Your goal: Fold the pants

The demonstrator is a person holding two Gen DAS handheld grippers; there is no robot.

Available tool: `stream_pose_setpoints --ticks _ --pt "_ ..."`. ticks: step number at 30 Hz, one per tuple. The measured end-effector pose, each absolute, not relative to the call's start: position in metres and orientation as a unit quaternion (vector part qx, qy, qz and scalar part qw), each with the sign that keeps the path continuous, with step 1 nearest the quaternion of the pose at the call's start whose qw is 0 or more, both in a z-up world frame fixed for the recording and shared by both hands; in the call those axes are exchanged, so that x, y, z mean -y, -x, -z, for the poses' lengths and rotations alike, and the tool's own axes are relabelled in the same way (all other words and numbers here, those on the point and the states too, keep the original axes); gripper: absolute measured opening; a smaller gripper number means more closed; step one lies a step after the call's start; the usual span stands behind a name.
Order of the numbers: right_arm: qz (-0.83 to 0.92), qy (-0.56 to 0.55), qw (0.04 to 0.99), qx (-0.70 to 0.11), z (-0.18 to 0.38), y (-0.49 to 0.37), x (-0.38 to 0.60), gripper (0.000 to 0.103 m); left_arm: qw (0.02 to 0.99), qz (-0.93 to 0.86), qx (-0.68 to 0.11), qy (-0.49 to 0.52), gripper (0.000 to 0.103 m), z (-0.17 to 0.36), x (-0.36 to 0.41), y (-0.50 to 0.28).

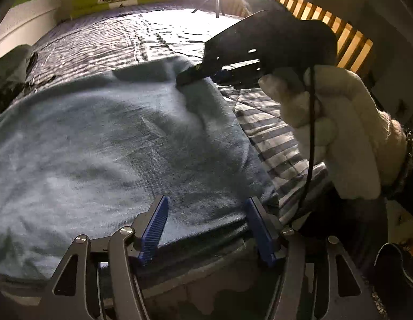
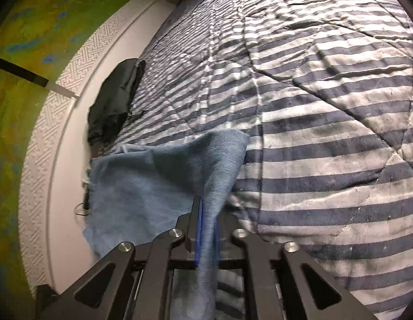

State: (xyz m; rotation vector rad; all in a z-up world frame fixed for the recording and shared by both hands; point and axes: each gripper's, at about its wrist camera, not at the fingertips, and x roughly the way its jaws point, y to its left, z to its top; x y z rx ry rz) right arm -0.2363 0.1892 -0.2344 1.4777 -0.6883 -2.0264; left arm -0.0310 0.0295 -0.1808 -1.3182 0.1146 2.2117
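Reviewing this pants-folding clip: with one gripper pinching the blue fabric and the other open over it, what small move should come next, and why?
Probably close the left gripper on the near edge. Its jaws stand open with the blue pants between them, pads not pressing, while the right gripper is already shut on a far corner over the striped quilt. Both ends held would let the fold be carried over.
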Motion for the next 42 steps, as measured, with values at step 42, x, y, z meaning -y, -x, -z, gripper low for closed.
stream_pose_setpoints --ticks 42 --pt "0.714 -0.578 0.32 0.232 0.208 0.262 -0.225 0.03 0.247 -0.81 -0.105 0.522 0.065 0.153 -0.109 0.032"
